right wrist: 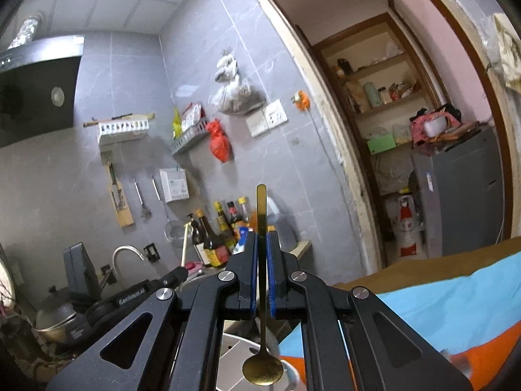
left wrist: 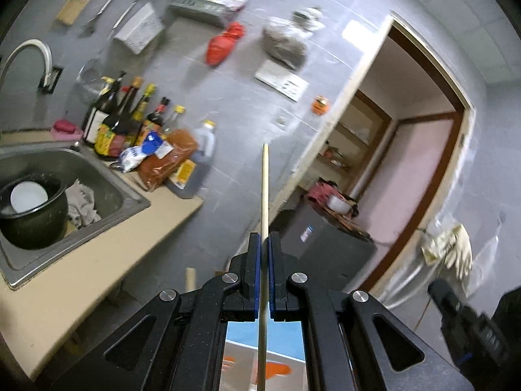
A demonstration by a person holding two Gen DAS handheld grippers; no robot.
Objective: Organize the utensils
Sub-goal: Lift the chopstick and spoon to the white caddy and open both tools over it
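My left gripper is shut on a pale wooden chopstick, which runs straight out past the blue pads and back under the camera. It is held up in the air beside the counter and sink. My right gripper is shut on a gold spoon: the handle sticks forward, the bowl hangs back below the camera. The right gripper also shows as a black shape at the lower right of the left wrist view. The left gripper with its chopstick appears low left in the right wrist view.
A steel sink holds a black pot with a white bowl. Sauce bottles and packets crowd the counter corner. Wall racks, hanging bags and utensils sit on the grey tiles. A doorway opens to shelves and a grey fridge.
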